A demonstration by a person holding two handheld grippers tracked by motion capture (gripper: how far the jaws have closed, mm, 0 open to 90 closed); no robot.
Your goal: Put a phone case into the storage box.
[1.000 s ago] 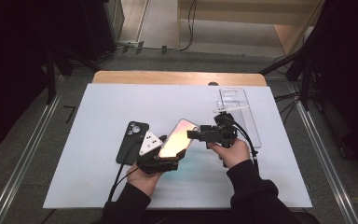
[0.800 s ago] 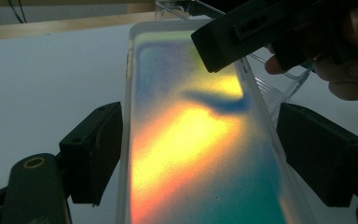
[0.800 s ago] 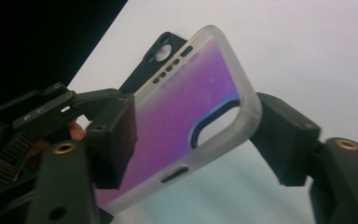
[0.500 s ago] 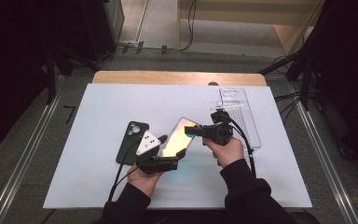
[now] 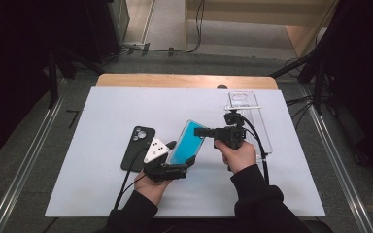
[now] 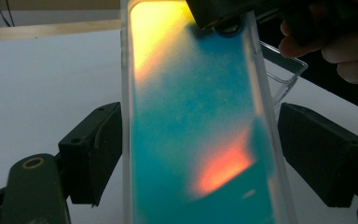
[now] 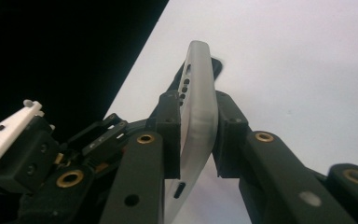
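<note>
A phone [image 5: 187,143] in a clear case, its screen glowing blue, is held tilted above the white mat [image 5: 102,111]. My left gripper [image 5: 182,153] is shut across its width near the lower end; in the left gripper view both pads [image 6: 95,151] press its long sides [image 6: 200,130]. My right gripper [image 5: 200,131] comes in from the right at the phone's top end. Its jaws have just been closing, and in the right gripper view [image 7: 198,135] they pinch the thin case edge [image 7: 198,79] front and back.
A black phone [image 5: 138,145] lies camera side up on the mat, left of my left hand. An empty clear case [image 5: 247,114] lies at the mat's right rear, behind my right hand. The wooden table edge [image 5: 184,80] runs along the back.
The right gripper's jaws have closed onto the phone's top end. The screen's sheen has gone from orange-yellow to blue. The left gripper has kept its hold in place.
</note>
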